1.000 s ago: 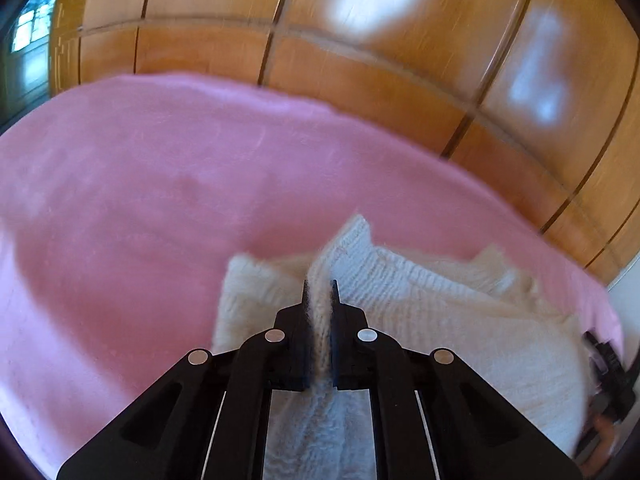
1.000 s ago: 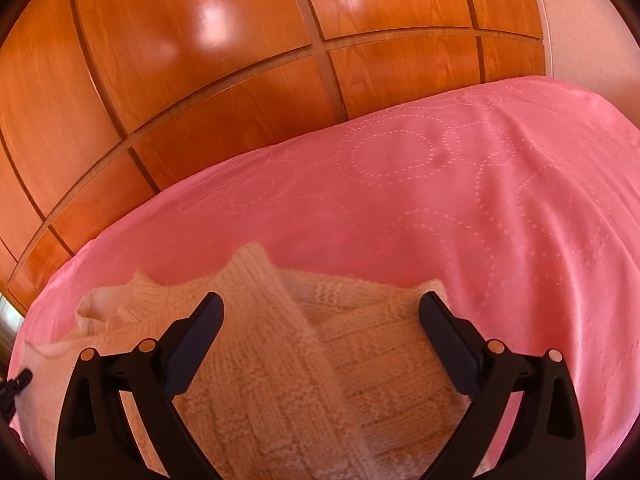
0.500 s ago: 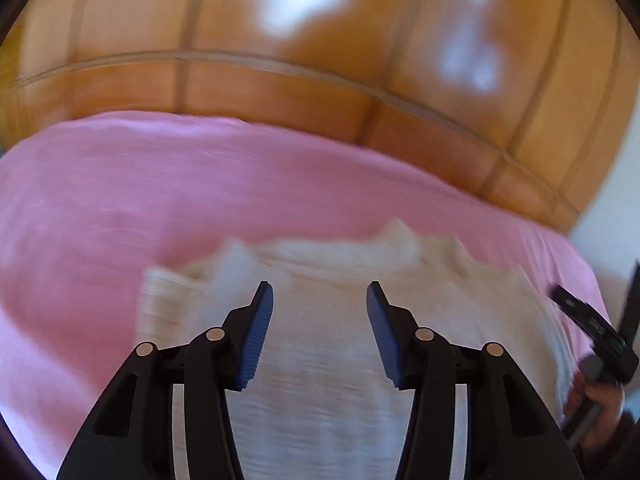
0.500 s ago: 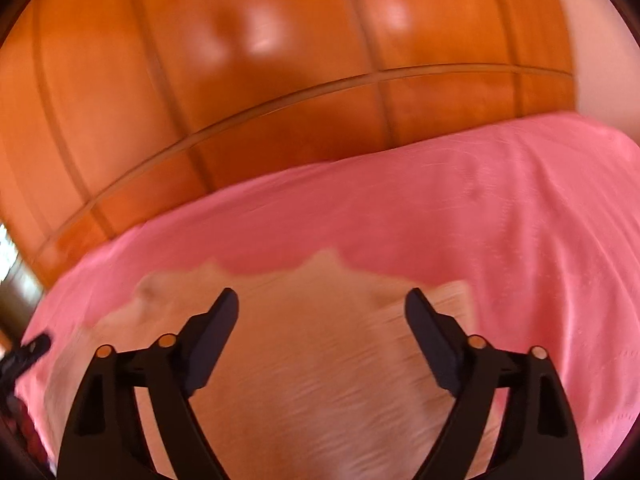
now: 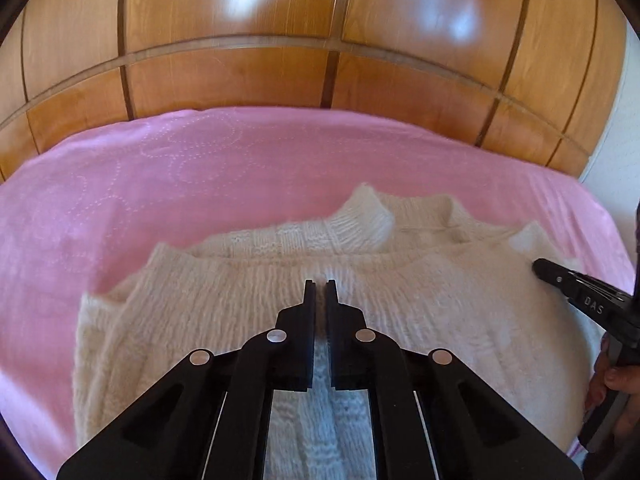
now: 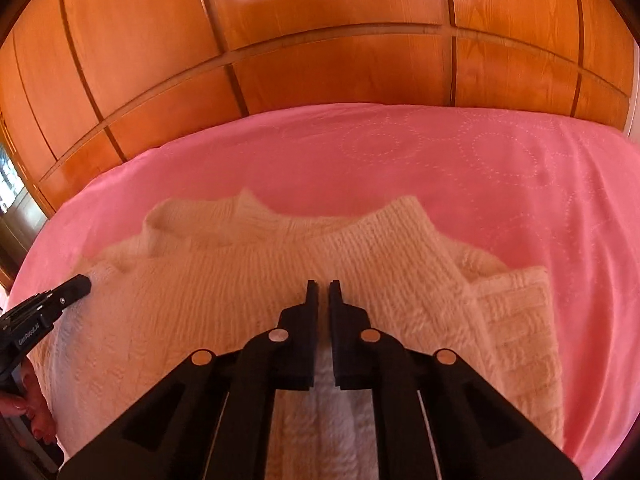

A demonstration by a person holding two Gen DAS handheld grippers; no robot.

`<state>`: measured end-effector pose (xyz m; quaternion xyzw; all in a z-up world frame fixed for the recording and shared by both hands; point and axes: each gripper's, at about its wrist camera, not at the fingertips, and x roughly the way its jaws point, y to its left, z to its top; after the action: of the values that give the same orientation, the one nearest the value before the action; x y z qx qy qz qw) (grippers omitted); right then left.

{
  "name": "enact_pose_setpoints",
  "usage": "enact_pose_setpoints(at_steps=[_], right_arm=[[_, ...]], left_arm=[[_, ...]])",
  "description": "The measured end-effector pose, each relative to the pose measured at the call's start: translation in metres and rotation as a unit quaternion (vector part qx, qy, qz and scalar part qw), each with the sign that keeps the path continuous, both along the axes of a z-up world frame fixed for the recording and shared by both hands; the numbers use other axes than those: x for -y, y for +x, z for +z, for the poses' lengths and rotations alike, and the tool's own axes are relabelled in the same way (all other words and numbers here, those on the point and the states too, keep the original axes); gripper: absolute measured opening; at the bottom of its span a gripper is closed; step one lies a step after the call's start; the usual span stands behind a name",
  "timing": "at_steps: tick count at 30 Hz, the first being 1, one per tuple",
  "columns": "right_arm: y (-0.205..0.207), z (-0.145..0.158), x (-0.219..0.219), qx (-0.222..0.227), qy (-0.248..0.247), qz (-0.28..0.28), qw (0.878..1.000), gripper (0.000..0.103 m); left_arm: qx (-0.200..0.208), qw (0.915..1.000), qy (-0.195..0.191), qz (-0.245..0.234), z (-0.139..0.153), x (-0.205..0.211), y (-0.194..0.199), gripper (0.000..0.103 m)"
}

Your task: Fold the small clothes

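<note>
A cream knitted sweater [image 5: 224, 312] lies folded on the pink bedspread [image 5: 160, 184]; it also shows in the right wrist view [image 6: 192, 312]. My left gripper [image 5: 319, 285] is shut, pinching a ridge of the sweater's near fold. My right gripper [image 6: 323, 286] is shut on the sweater's knit in the same way. Each gripper shows at the edge of the other's view: the right one at the sweater's right side [image 5: 584, 296], the left one at its left side [image 6: 48, 304].
A glossy wooden panelled headboard [image 5: 320, 60] rises behind the bed [image 6: 320, 60]. The pink bedspread [image 6: 480, 168] stretches beyond the sweater. A white wall [image 5: 628, 140] shows at the far right. A window [image 6: 8, 184] is at the far left.
Both grippers stood open over the sweater half a second ago; now both have closed on its knit. The left one had let go of the fabric it pinched a second ago.
</note>
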<state>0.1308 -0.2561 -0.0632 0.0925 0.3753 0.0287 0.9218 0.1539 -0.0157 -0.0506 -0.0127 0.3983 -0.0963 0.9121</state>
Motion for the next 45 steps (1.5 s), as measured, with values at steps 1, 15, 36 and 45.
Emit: enact_pose_setpoints(at_steps=[1, 15, 36, 45], right_arm=[[0.001, -0.003, 0.003, 0.001, -0.006, -0.002, 1.0, 0.006], [-0.007, -0.012, 0.008, 0.037, 0.014, -0.011, 0.999, 0.016], [-0.037, -0.01, 0.003, 0.057, -0.063, -0.093, 0.992, 0.093], [-0.033, -0.016, 0.0, 0.046, -0.083, -0.1, 0.99, 0.1]], left_arm=[[-0.001, 0.9999, 0.014, 0.001, -0.008, 0.002, 0.004, 0.003], [0.05, 0.9934, -0.08, 0.065, 0.007, -0.057, -0.04, 0.084], [0.0, 0.9906, -0.079, 0.112, -0.022, -0.125, -0.069, 0.089], [-0.025, 0.9848, -0.118, 0.124, -0.023, -0.138, -0.071, 0.09]])
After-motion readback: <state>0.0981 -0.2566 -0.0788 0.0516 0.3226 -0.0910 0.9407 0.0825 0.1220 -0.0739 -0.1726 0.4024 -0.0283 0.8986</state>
